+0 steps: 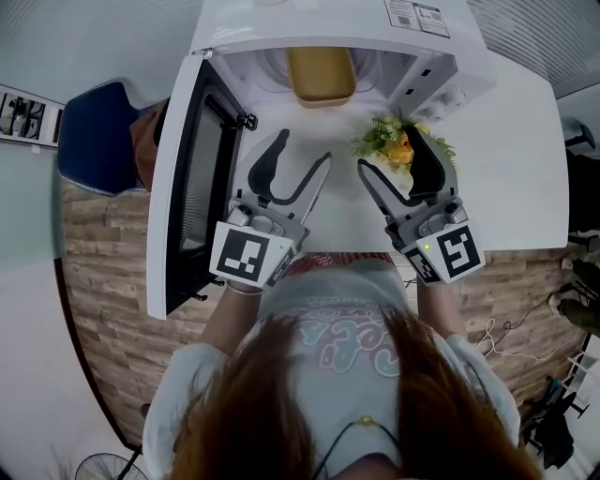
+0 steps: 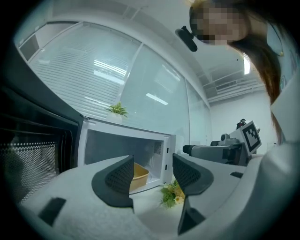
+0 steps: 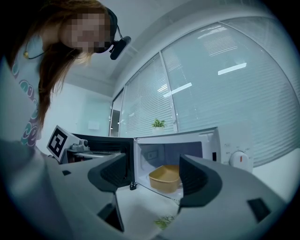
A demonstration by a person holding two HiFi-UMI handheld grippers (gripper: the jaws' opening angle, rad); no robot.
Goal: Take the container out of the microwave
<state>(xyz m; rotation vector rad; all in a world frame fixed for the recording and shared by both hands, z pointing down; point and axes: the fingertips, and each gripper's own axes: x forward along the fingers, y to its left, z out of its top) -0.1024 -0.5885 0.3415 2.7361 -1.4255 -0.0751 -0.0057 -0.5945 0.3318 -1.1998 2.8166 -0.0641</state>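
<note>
Holding left gripper and right gripper agape, empty, we judge the twelve-o'clock container light, stiff, slick: pinch its near rim.

The microwave mouth faces me wide open, with bare worktop running between my two grippers up to the cavity. On my left the swung-out door stands just beside the left gripper and walls off that side. A small plant sits on the worktop near the opening's right corner, below the right gripper jaws. Inside, the container occupies the front middle, with gaps either side.
</note>
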